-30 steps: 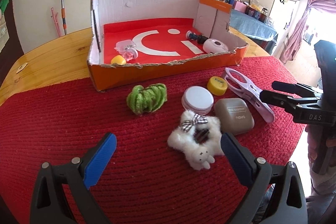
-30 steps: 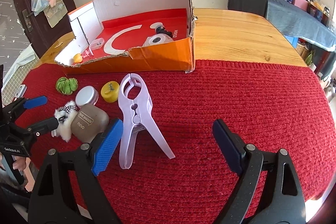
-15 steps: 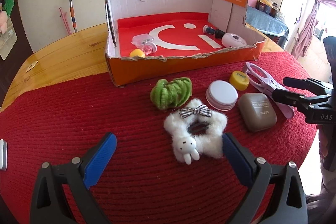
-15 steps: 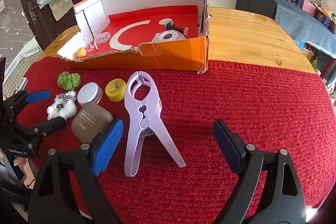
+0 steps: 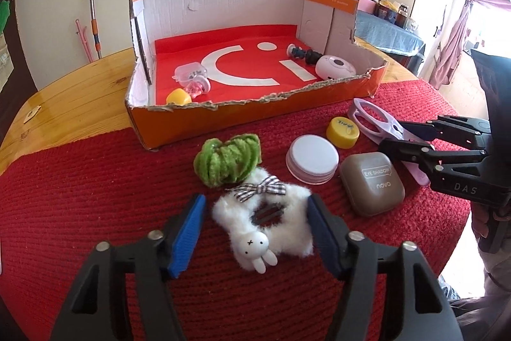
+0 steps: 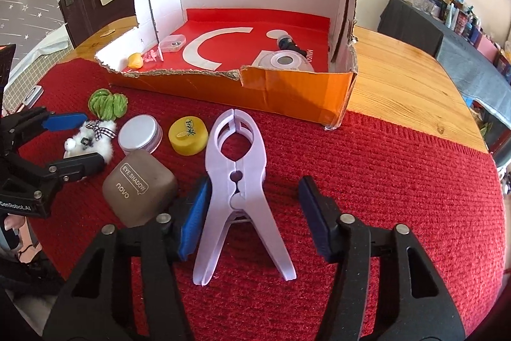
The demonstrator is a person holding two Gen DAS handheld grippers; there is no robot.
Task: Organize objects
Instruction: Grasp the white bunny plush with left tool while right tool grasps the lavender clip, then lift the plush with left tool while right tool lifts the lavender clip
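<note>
Cardboard box (image 5: pixel 242 114) holds yellow capsule (image 5: pixel 178 96), white disc (image 5: pixel 335 66)

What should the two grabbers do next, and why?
Probably finish squeezing. The left gripper is closing around the fluffy bunny clip, the right gripper around the purple clamp; neither looks firmly pinched yet, and the box waits behind.

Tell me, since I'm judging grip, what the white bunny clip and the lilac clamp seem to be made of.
White bunny hair clip: fluffy fake fur by its shaggy pile, probably over a dark hard clip seen through its middle. Lilac spring clamp: smooth, slightly glossy moulded plastic, judging by its ribs.
</note>
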